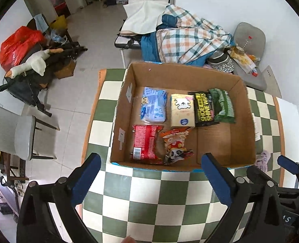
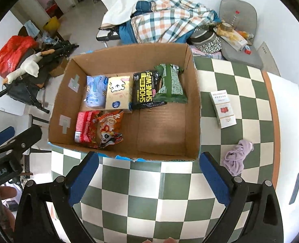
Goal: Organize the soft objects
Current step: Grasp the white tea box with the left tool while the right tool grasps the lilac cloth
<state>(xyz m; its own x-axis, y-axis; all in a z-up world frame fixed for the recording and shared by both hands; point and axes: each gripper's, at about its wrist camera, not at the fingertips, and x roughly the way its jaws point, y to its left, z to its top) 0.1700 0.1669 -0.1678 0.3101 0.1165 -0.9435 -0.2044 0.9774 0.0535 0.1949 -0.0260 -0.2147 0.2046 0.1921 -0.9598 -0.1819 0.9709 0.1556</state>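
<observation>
An open cardboard box [image 1: 244, 125] [image 2: 194, 101] stands on the green-and-white checked table [image 1: 149, 198] [image 2: 149, 192]. In it lie a blue pack [image 1: 154, 108] [image 2: 94, 94], a cream tissue pack [image 1: 182, 110] [image 2: 118, 95], a black shoe-wipes pack [image 1: 205, 109] [image 2: 146, 90], a green pack [image 1: 223, 105] [image 2: 170, 85], a red pack [image 1: 145, 144] [image 2: 84, 127] and an orange panda snack bag [image 1: 176, 144] [image 2: 109, 129]. A lilac cloth [image 2: 237, 156] [image 1: 263, 159] lies on the table right of the box. My left gripper [image 1: 151, 182] and right gripper [image 2: 149, 179] are both open and empty, just in front of the box.
A white carton [image 2: 223, 108] lies on the table right of the box. Behind the table are a cot with a plaid blanket [image 1: 188, 38] [image 2: 169, 22] and a grey chair [image 1: 248, 46]. A grey seat [image 1: 11, 131] and floor clutter are on the left.
</observation>
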